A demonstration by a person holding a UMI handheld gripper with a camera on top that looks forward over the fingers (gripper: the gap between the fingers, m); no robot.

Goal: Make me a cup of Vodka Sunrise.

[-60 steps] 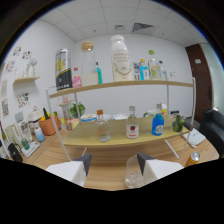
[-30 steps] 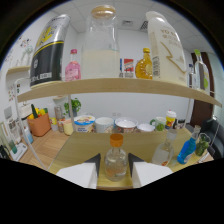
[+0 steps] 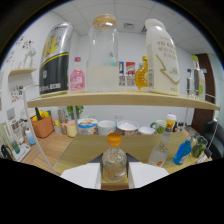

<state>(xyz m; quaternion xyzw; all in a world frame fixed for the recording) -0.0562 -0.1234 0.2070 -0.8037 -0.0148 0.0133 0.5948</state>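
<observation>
A small clear bottle [image 3: 114,161] with an orange cap stands upright between my two white fingers [image 3: 82,176], over the near edge of the wooden table [image 3: 80,147]. My gripper [image 3: 114,169] is shut on it, with a finger against each side of the bottle's body. The bottle's base is hidden behind the gripper. Beyond the fingers to the right stand a clear glass bottle [image 3: 160,150] and a blue bottle [image 3: 181,151].
A wooden shelf [image 3: 125,99] spans above the table. It carries a black-and-yellow can [image 3: 55,60], a pink bottle [image 3: 76,75], a tall clear jar [image 3: 102,55], an amber bottle [image 3: 141,74] and a white bottle [image 3: 161,55]. Bowls [image 3: 126,127] line the table's back; an orange pot [image 3: 42,125] stands left.
The gripper came forward to the table from further back. The orange-capped bottle now sits between the fingers, which have narrowed onto it, and the shelf sits slightly lower in view.
</observation>
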